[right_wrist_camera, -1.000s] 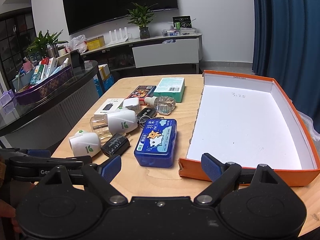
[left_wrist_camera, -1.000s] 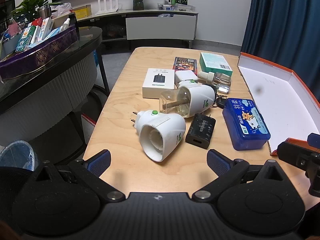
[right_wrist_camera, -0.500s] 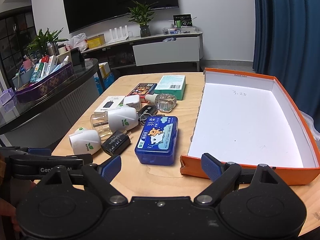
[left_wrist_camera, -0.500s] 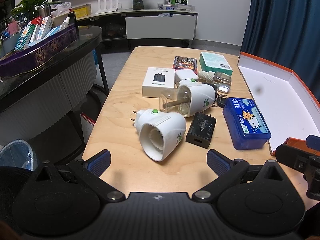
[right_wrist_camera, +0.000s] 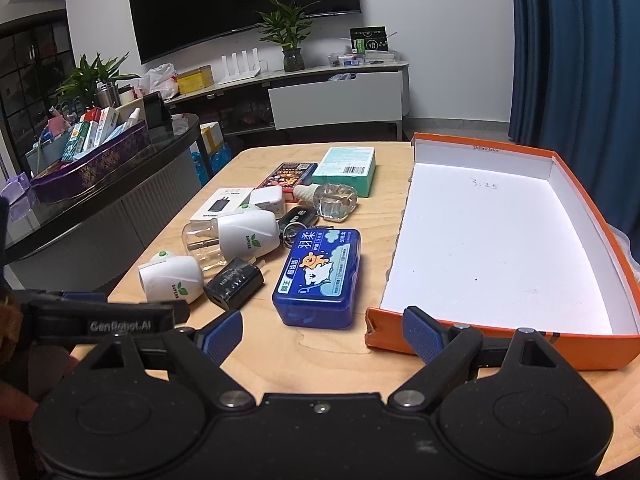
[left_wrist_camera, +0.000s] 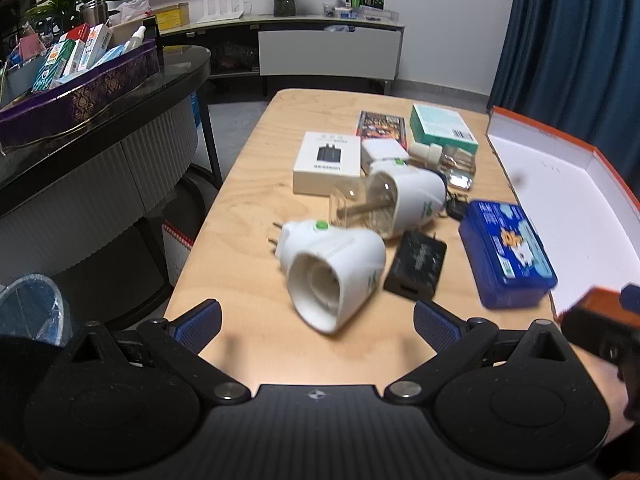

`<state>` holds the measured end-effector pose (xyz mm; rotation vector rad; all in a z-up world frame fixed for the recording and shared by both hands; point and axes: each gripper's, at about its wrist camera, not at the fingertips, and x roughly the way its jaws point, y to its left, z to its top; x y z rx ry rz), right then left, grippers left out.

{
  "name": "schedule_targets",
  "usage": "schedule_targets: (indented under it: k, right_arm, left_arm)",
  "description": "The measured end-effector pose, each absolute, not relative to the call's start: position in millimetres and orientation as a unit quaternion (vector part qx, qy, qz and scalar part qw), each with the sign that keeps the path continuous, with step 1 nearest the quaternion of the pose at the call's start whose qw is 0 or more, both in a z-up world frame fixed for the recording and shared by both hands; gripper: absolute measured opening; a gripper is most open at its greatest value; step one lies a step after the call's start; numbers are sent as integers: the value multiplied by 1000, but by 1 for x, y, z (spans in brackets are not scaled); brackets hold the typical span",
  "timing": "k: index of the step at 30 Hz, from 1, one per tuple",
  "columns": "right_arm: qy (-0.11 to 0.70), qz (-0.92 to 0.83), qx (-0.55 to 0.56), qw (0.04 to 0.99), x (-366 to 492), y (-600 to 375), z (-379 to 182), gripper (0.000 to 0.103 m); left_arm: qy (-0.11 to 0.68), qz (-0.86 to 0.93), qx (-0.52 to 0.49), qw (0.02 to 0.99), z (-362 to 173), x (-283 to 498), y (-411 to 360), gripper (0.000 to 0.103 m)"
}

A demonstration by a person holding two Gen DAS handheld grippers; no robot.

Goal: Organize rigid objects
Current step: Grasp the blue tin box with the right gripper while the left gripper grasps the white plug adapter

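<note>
A cluster of small items lies on the wooden table (left_wrist_camera: 256,264). Nearest my open, empty left gripper (left_wrist_camera: 318,326) is a white plug-in device (left_wrist_camera: 336,268), also in the right wrist view (right_wrist_camera: 170,276). Beside it lie a black charger (left_wrist_camera: 416,268), a second white plug-in with a clear bottle (left_wrist_camera: 396,204) and a blue plastic case (left_wrist_camera: 506,252). My right gripper (right_wrist_camera: 322,332) is open and empty, just short of the blue case (right_wrist_camera: 320,272) and the near wall of the orange box (right_wrist_camera: 500,240), whose white inside holds nothing.
Further back lie a white charger box (left_wrist_camera: 326,162), a small white adapter (left_wrist_camera: 384,150), a dark card pack (left_wrist_camera: 382,126), a teal box (left_wrist_camera: 442,126), a glass bottle (right_wrist_camera: 330,198) and keys (right_wrist_camera: 296,220). A dark counter (left_wrist_camera: 100,120) stands left, a bin (left_wrist_camera: 28,312) below.
My left gripper has moved slightly forward toward the white plug-in device; the view is blurred by motion. My right gripper has shifted a little left and forward. Nothing on the table has moved.
</note>
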<state>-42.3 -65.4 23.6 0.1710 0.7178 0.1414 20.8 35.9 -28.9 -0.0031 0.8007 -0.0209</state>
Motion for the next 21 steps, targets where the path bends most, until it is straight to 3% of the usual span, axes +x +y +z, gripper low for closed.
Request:
schedule_targets:
  k: [7,11,13,21]
  right_arm:
    - [347,67,70,933,-35,-65,22,102]
    - [349,65,71,932,-22,-68,20,102]
    - [354,66,71,930,-13,-69,19,102]
    - [389,69,84,915,28,-72,7,102]
  left_arm:
    - [393,-10,18,919,-44,46,38,103]
    - [389,-26,17,921,-51,52,39,91]
    - [374,-41,28,926,-50,51,36,73]
    - [344,-25,24,938,-43,43,41,72]
